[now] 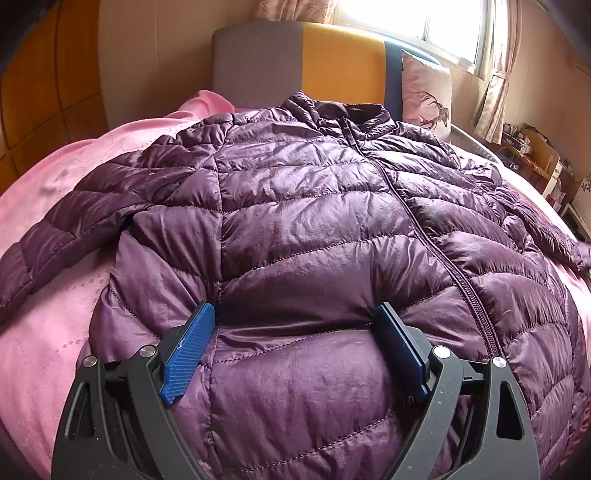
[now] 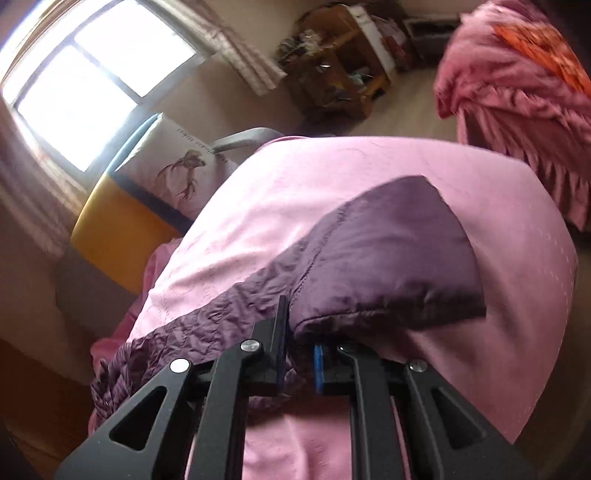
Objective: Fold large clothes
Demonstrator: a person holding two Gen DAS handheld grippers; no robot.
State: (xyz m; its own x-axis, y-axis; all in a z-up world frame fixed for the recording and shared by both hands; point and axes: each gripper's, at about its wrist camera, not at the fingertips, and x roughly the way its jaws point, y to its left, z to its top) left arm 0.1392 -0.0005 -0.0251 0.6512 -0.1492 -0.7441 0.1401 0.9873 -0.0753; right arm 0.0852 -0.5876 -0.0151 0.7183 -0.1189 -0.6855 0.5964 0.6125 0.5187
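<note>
A purple quilted puffer jacket [image 1: 317, 206] lies front up and zipped on a pink bedspread [image 1: 44, 295], its collar toward the headboard and both sleeves spread out. My left gripper [image 1: 295, 317] is open over the jacket's lower hem, and its blue pads [image 1: 188, 350] rest on the fabric left of the zipper. In the right wrist view my right gripper [image 2: 301, 354] is shut on the jacket's sleeve [image 2: 384, 254] near the cuff, which lies on the pink bedspread [image 2: 295, 177].
A grey, yellow and blue headboard [image 1: 314, 62] stands at the far end with a deer-print pillow [image 1: 424, 96] against it. A window [image 1: 417, 22] is behind. A cluttered wooden table [image 2: 340, 55] stands beside the bed. A pink ruffled blanket [image 2: 517, 92] hangs at right.
</note>
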